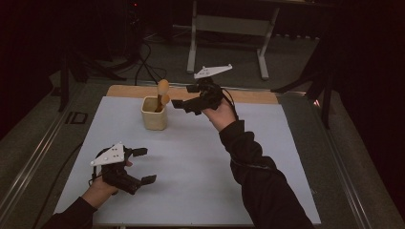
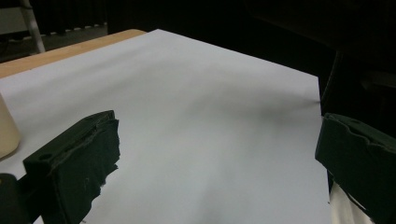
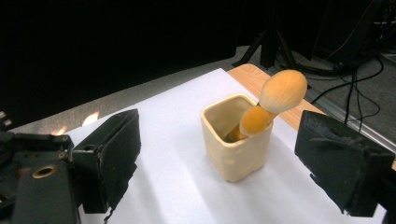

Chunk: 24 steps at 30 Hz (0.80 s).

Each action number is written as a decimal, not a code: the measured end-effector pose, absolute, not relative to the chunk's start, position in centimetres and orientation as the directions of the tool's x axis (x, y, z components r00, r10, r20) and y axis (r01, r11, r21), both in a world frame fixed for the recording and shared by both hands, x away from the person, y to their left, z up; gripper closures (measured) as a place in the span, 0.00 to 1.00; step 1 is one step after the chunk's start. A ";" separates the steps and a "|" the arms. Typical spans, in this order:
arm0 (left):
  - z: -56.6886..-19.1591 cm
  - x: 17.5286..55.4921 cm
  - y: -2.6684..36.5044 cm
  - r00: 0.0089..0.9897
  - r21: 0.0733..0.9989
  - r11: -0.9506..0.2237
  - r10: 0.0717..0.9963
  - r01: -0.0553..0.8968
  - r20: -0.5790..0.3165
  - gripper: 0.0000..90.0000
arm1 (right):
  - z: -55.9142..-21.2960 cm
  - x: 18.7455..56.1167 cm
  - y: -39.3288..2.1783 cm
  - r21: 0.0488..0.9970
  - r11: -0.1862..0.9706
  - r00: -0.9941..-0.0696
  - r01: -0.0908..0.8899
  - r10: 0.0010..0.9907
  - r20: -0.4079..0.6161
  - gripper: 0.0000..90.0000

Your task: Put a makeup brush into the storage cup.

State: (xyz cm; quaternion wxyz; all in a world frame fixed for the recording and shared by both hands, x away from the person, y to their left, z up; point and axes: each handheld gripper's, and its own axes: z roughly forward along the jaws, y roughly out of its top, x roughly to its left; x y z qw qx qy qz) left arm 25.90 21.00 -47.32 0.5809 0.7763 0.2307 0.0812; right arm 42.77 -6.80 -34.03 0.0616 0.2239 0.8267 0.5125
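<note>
Forearm in a dark sleeve rises from the bottom right of the high view toward the upper middle, the hand bent at the wrist so that the right gripper points left at the cream cup. Its jaws stand spread with nothing between them, near the cup but apart from it. In the right gripper view the cup sits at centre frame between the two black jaws, farther off, upright on the white sheet. Two wooden spoons lean in it, their rounded ends sticking up past the rim toward the upper right; whether they are spoons or some other utensil is hard to tell in this dim light.

The left gripper is held low in the lower left of the high view, the hand behind it near the sheet's front edge, jaws parted wide and empty. In the left gripper view a sliver of the cup shows at the left edge.
</note>
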 end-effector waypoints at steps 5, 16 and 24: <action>-47.3 25.9 20.9 0.881 0.939 -0.220 0.452 0.263 -0.141 0.00 | -34.2 41.8 -7.6 0.882 0.365 -0.897 0.297 0.424 0.127 0.16; -47.2 25.8 20.8 0.883 0.942 -0.218 0.450 0.256 -0.135 0.00 | -35.2 39.9 -9.9 0.888 0.355 -0.899 0.294 0.418 0.131 0.16; -47.2 25.8 20.8 0.884 0.942 -0.222 0.449 0.251 -0.130 0.00 | -36.3 39.1 -11.6 0.890 0.353 -0.897 0.290 0.425 0.123 0.16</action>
